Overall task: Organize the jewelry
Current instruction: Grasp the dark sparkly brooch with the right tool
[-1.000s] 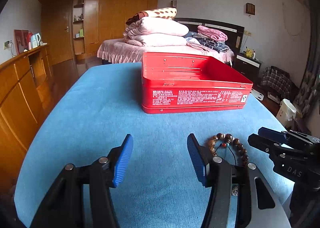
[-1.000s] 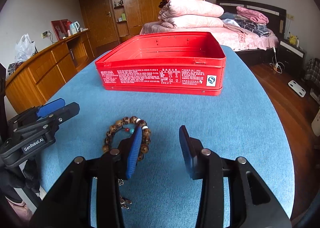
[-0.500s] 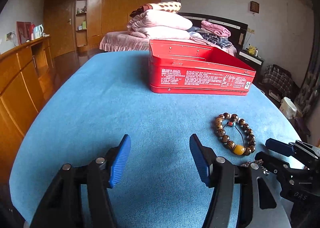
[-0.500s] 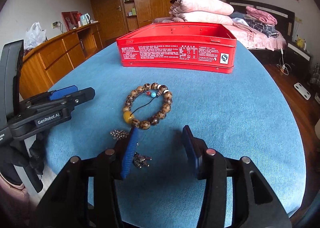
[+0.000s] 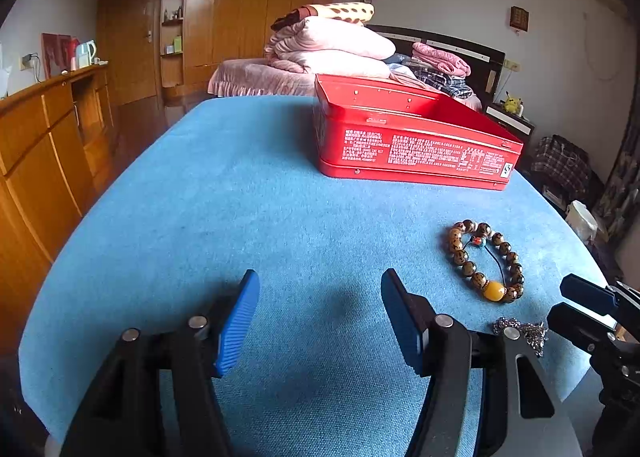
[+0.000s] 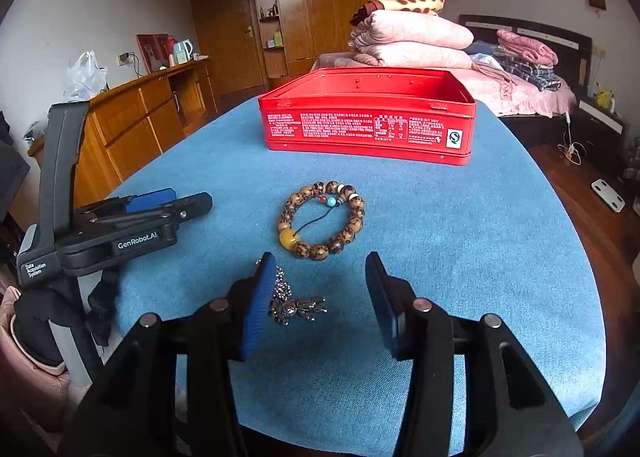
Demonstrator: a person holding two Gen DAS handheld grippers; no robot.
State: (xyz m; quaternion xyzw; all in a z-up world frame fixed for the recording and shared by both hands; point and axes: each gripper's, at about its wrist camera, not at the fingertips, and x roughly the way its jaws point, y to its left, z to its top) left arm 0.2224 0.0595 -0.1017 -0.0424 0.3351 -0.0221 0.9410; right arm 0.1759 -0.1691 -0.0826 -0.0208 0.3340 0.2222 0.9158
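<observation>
bead bracelet: (image 6: 321, 221) lies flat on the blue cloth, in front of the red box, not in it yet; brown beads w/ one big yellow bead on the near side & small red + blue beads on a black cord in the middle; nothing touches it
silver chain: (image 6: 294, 303) small shiny heap, just nearer than the bracelet, right by the table edge; sits inside the right gripper's gap, close to its left pad; I think it's next to be picked bc it's closest
red box: (image 6: 370, 123) open top, looks empty inside as far as I can see; stands farther back in the middle of the table, prob the place where the jewelry should go
right gripper: (image 6: 320, 303) partly open, jaws have just been opening; chain is between the pads but they don't press on it, so it holds nothing; tilted down at the cloth, prob lined up for a grab
left gripper: (image 5: 320, 315) open a bit wider, jaws have just been opening too, only bare cloth between the pads, holds nothing; off to the left of both pieces, well apart from them, prob waiting out of the way
table: (image 6: 480, 257) blue cloth top, soft, so small things stay put
how far: nothing put away yet, both pieces are out on the cloth
</observation>
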